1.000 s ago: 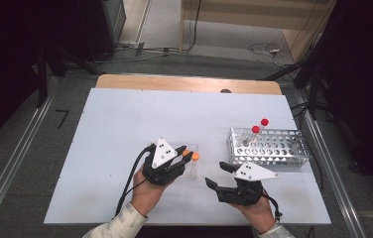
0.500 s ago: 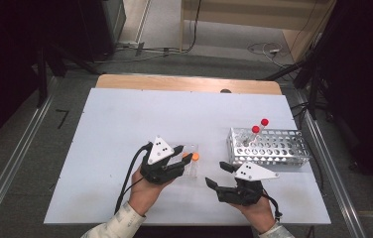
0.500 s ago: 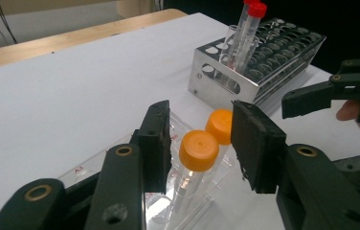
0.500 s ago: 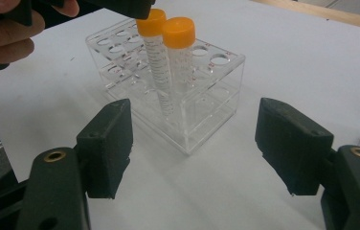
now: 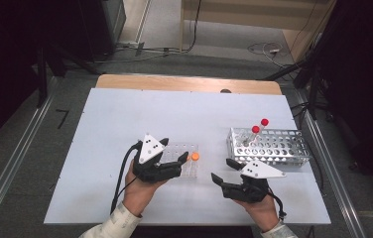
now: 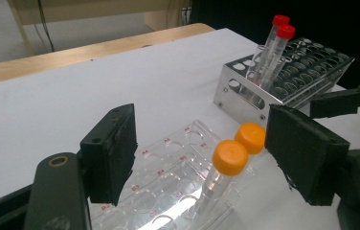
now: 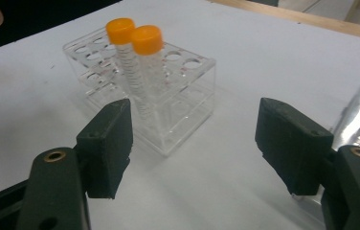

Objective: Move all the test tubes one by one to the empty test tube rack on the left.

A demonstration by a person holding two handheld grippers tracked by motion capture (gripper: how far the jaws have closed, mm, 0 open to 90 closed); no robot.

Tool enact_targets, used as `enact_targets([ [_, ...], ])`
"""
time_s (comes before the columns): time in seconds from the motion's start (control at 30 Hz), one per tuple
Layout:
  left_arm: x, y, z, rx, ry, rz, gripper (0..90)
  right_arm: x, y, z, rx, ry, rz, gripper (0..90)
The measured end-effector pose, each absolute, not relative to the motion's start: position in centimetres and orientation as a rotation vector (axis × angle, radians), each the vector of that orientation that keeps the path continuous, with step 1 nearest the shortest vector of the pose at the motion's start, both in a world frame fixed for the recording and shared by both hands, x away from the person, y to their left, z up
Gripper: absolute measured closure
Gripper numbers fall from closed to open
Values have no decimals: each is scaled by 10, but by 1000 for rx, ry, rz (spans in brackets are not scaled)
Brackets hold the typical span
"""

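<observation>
A clear plastic rack stands at mid-table with two orange-capped tubes upright in its right end. My left gripper sits just left of them. Its jaws have just been opening and now stand wide. In the left gripper view the orange-capped tubes rise between the pads without touching them. My right gripper rests open near the front edge with nothing between its jaws. It faces the clear rack and the orange-capped tubes.
A metal rack stands at the right with two red-capped tubes in its far-left holes. It lies just beyond my right gripper. The white table top has free room at the left and the back.
My left gripper's jaws have spread apart from around an orange-capped tube, which stays upright in the clear rack. The right hand has kept still.
</observation>
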State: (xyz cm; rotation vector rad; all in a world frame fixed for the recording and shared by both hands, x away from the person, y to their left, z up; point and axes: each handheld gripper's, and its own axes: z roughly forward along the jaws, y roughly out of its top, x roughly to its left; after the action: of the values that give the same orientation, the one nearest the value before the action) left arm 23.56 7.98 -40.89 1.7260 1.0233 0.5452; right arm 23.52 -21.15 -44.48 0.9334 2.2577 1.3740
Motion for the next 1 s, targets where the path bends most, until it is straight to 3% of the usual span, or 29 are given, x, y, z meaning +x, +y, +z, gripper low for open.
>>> enact_targets([
  [0.67, 237, 92, -405, 1683, 1068, 594, 226, 261, -246, -443, 1113, 2047, 1272, 316],
  [1.0, 237, 91, -406, 1687, 1066, 591, 226, 282, -246, -461, 1133, 1971, 1236, 481],
])
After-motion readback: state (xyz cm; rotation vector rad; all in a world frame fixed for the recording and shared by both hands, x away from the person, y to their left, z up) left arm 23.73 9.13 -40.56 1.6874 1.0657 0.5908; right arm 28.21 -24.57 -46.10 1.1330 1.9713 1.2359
